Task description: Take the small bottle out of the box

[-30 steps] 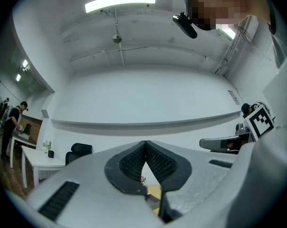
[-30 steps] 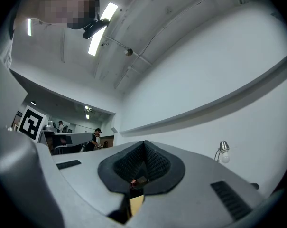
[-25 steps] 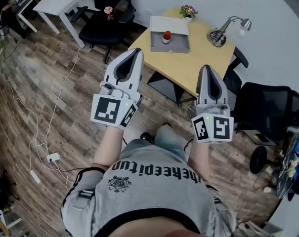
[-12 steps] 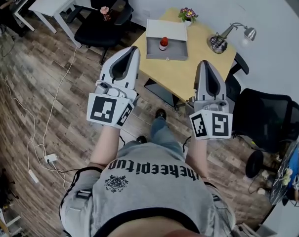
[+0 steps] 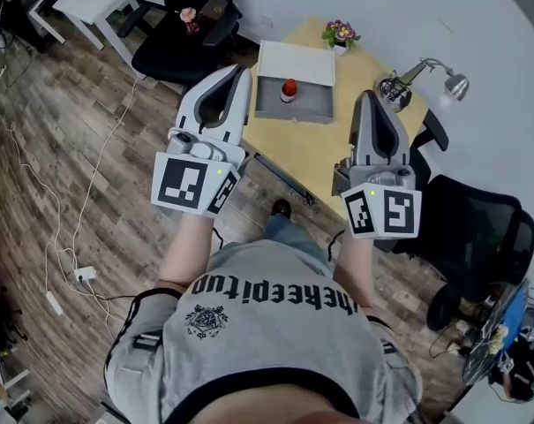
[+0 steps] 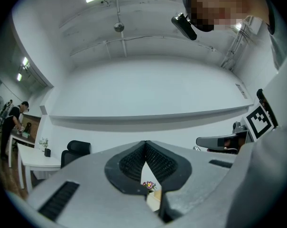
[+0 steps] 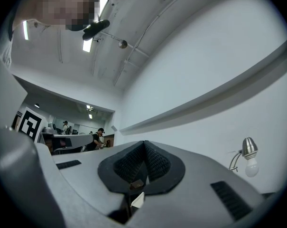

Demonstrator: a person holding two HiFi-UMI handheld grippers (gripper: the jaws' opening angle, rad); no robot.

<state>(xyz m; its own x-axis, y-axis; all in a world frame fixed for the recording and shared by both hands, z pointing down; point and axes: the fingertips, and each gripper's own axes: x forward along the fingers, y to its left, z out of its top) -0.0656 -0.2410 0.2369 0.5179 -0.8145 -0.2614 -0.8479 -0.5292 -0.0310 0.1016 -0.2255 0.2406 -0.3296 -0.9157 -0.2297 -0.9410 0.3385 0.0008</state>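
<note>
Around box: lamp, seemingly potted flowers.

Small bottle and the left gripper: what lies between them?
Head view: only the box's side wall and a strip of bare table separate the left gripper from the small bottle.

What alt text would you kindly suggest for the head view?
Seen from above, a person holds a left hand-held gripper and right hand-held gripper, both shut and empty, before a yellow table where a small bottle stands in an open grey box.

Wood-plank floor; matt wooden table; shiny metal lamp
</note>
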